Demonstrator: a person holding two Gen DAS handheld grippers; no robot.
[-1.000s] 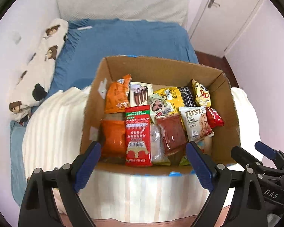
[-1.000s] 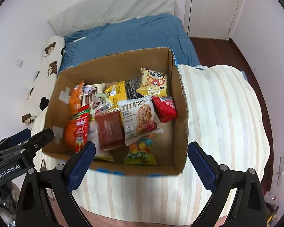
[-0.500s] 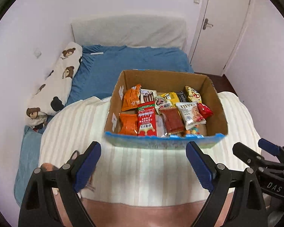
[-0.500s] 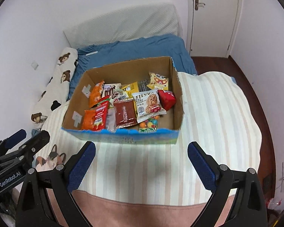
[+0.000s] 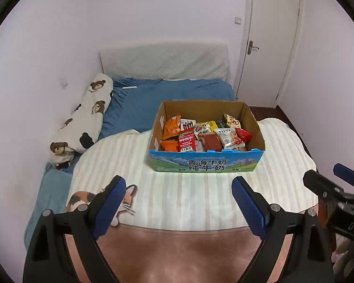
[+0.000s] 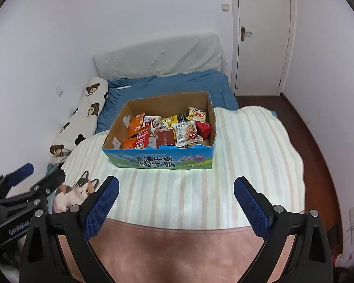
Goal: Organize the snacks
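Observation:
A cardboard box (image 5: 206, 164) with a blue printed front stands on a striped blanket (image 5: 177, 195) on the bed; it shows in the right wrist view too (image 6: 162, 161). Several snack packets lie inside: orange bags (image 5: 171, 127), a red-and-green packet (image 5: 187, 139), a dark red pack (image 5: 211, 142), a cookie pack (image 5: 229, 136). My left gripper (image 5: 178, 199) hangs open over the blanket, well short of the box, nothing between its fingers. My right gripper (image 6: 175, 199) is likewise open and empty, near the blanket's front edge.
A bear-print bolster (image 5: 87, 118) lies along the left wall on a blue sheet (image 5: 172, 94). A cat-print cushion (image 6: 77, 191) sits at the blanket's front left. A white door (image 5: 269, 47) and dark floor (image 6: 318, 146) are on the right.
Both grippers have pulled back and up from directly over the box; the box now looks small and far, its printed front visible. Jaws stayed wide apart.

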